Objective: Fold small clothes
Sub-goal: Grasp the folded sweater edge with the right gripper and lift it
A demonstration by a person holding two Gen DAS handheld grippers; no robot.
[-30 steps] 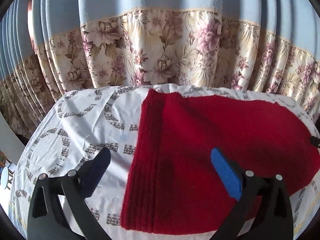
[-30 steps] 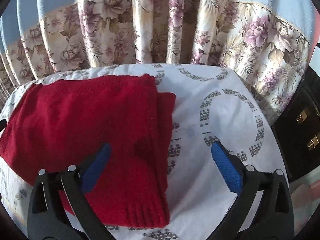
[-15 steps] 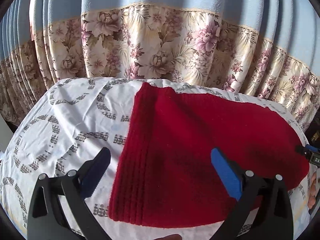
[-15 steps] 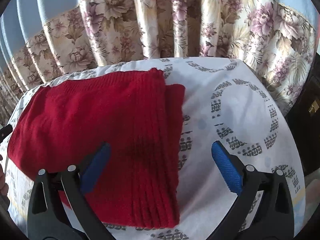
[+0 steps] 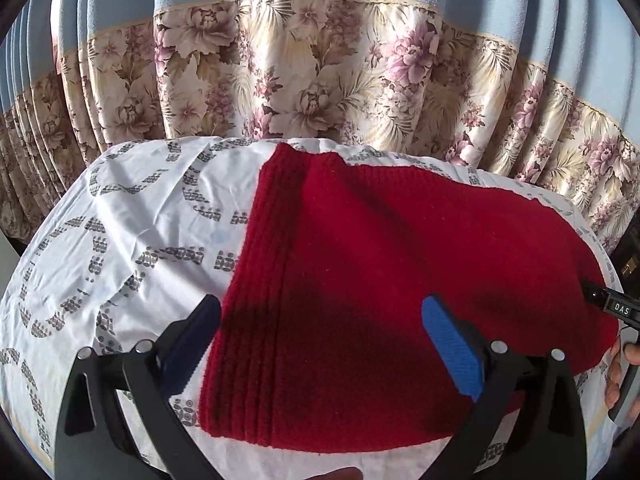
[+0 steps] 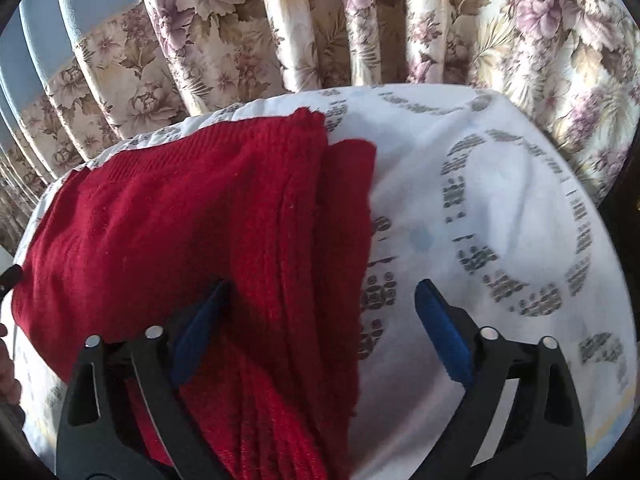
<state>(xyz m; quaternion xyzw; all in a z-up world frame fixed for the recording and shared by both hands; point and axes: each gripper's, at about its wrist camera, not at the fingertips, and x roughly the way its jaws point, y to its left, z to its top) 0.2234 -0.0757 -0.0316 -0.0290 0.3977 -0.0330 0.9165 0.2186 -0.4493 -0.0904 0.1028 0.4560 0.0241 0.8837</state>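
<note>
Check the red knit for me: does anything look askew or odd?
Yes, slightly: in the right wrist view the red knit garment shows a lower layer sticking out past the top layer's ribbed edge, so the layers aren't flush. No damage visible.

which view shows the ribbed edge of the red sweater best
The left wrist view: the red sweater's ribbed edge runs unobstructed from far end to near end. In the right wrist view the ribbed edge is partly hidden by the open right hand-held gripper and cut off below.

Both tongs, left (image 5: 320,340) and right (image 6: 320,320), have black frames, silver rivets and ribbed blue pads (image 5: 452,352); bare skin shows at frame edges.
</note>
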